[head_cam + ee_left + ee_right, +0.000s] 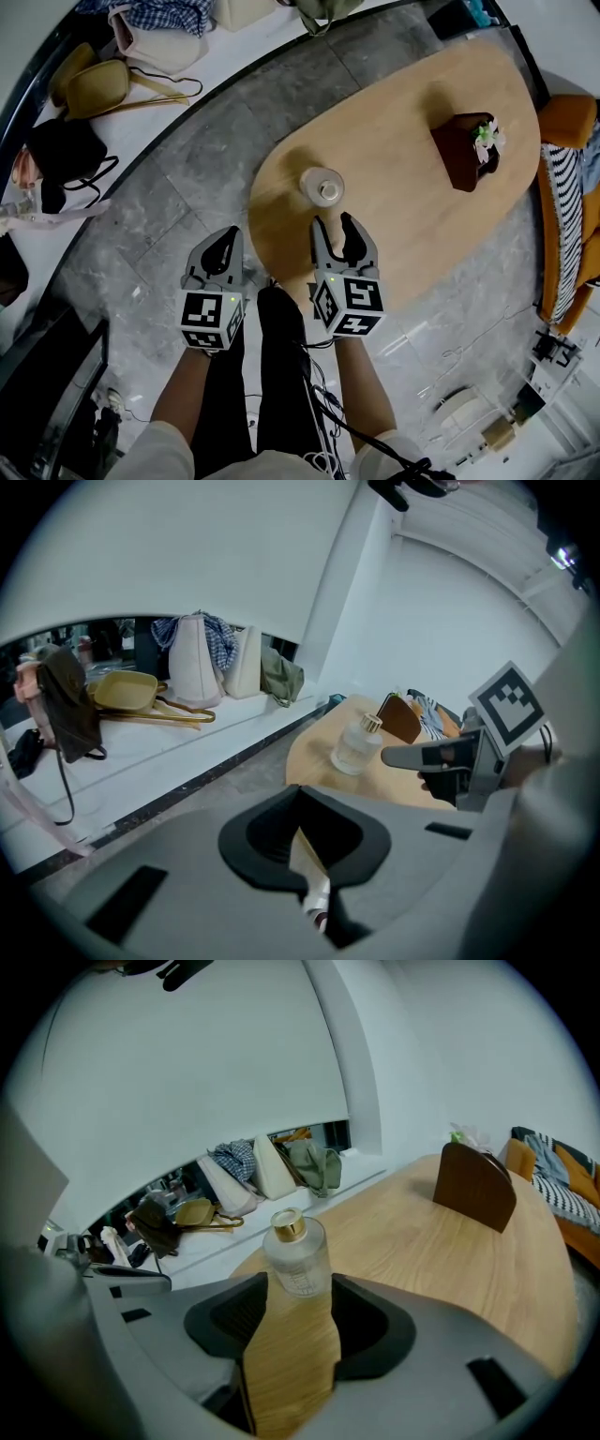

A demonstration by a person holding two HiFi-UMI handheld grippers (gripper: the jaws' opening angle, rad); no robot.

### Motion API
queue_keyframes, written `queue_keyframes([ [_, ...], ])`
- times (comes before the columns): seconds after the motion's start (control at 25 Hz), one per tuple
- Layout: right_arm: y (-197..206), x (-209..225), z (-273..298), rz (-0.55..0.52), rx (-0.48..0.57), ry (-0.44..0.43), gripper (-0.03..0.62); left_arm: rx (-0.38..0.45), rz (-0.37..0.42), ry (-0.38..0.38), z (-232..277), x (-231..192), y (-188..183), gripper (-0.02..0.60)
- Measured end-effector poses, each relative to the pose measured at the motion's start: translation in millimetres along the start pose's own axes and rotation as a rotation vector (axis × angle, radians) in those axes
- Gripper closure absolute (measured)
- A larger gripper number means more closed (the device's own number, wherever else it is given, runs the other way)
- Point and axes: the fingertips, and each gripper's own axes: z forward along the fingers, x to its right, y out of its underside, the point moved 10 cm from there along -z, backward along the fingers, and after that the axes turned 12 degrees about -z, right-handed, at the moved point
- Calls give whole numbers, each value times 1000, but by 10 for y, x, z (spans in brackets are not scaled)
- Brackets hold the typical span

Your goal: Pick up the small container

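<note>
Over at the far left, a tan bag (94, 86) and a black bag (64, 150) lie on a white ledge (234, 49) that borders the grey stone floor (178, 178). Next comes the left gripper (225, 239), hanging above that floor just off the near edge of the oval wooden table (412, 216); its jaws are closed together with nothing between them. On the table's near left end stands the small glass bottle (322, 186), upright, frosted, with a gold cap. The right gripper (334, 225) is over the tabletop and points at it, jaws spread wide, the bottle right at their tips with neither pad pressing on it. Farther right on the table sits a dark brown wedge-shaped holder (461, 150) with a pale flower. An orange chair (567, 120) with a striped cloth stands beyond the table's right end.
</note>
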Motion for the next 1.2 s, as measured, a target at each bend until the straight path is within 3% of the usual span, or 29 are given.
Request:
queue_keyframes([
  [0.28,12,-2,181,-65,15,-26,310,-24,-7,-8,93,-44,35,574],
  [0.64,-13,0,424,-186,95,-58,281,-50,5,-5,205,-68,10,574],
  [1.2,-77,55,658,-214,181,-82,269,-79,-7,-7,297,-107,28,574],
])
